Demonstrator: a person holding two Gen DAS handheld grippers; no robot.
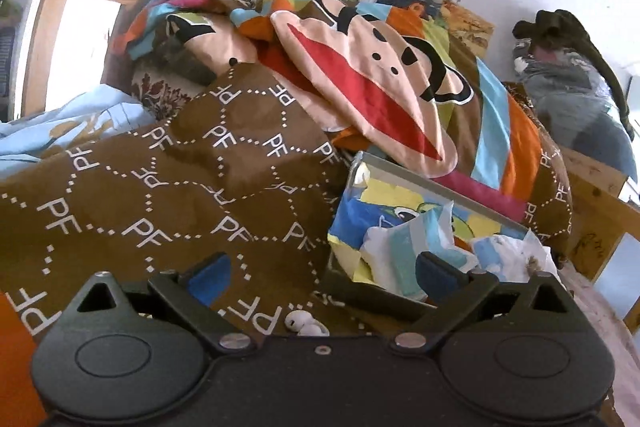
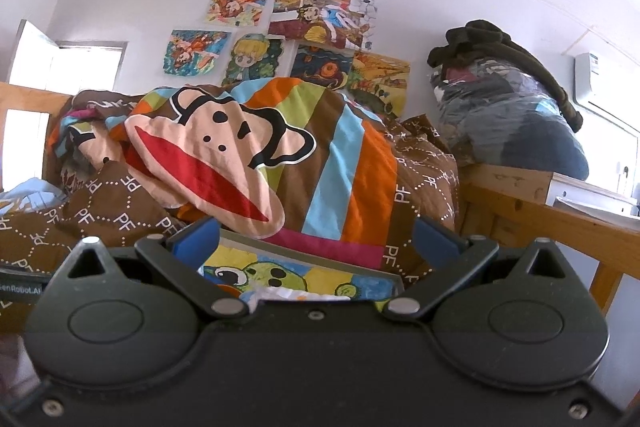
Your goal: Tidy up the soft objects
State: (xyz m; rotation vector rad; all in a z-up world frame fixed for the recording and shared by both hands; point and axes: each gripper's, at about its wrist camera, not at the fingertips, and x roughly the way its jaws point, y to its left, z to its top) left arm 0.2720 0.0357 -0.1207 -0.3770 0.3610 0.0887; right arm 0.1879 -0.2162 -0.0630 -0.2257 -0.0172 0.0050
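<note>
On bed (image 1: 120, 195) | monkey quilt (image 1: 380, 83) heaped | drawings (image 2: 240, 3) on wall | both tongs wide, empty

- A brown quilt (image 1: 168, 187) printed with white "PF" letters in dotted rings is lying rumpled across the bed, one fold turned back.
- A striped cover (image 2: 332, 147) in orange, blue, green and brown, bearing a large monkey face (image 1: 372, 83) with a red mouth, is lying heaped behind the brown quilt and is sagging over a framed cartoon picture (image 1: 404, 203).
- Crumpled white and pale-blue soft pieces (image 1: 424, 247) are lying bunched on that picture.
- A light-blue sheet (image 1: 60, 123) is lying creased at the left edge.
</note>
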